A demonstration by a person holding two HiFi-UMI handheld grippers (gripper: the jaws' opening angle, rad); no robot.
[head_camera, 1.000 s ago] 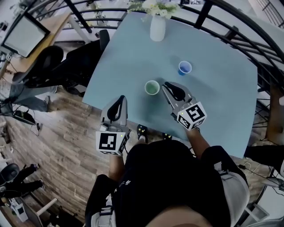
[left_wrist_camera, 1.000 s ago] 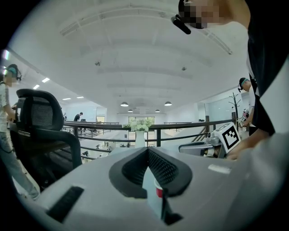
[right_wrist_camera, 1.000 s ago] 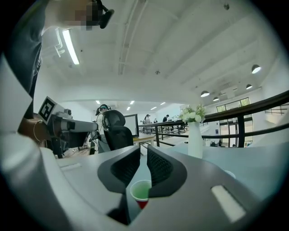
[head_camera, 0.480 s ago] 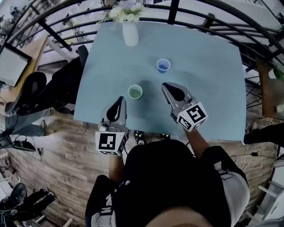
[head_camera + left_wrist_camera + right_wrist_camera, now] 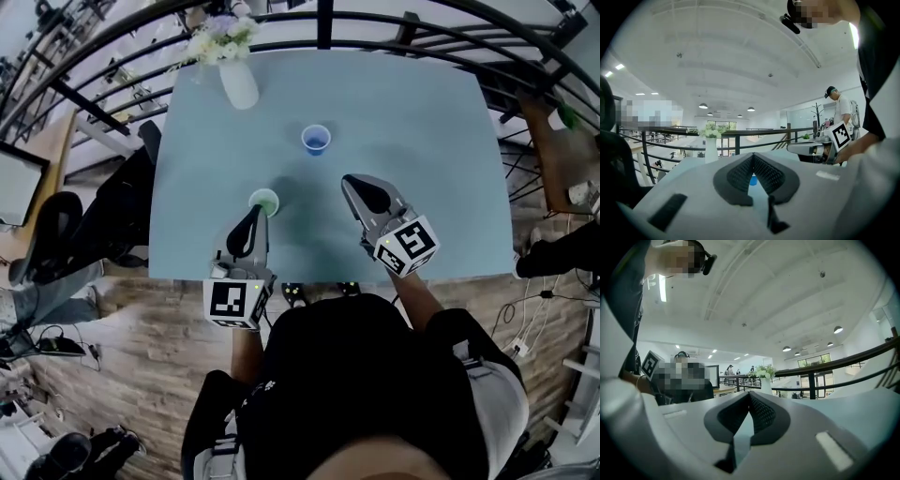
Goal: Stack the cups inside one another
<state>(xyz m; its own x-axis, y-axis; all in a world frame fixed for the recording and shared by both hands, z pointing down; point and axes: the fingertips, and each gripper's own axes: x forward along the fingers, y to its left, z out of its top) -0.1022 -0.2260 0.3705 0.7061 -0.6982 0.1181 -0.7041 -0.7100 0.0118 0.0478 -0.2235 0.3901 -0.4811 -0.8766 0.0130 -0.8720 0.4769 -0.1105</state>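
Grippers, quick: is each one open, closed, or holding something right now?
Left gripper: closed, jaws together at the tips, holding nothing.
Right gripper: closed, jaws together, holding nothing.

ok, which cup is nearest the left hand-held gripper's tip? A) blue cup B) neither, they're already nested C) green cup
C: the green cup sits just beyond the tip of the left hand-held gripper, while the blue cup stands apart from it, farther up the table.
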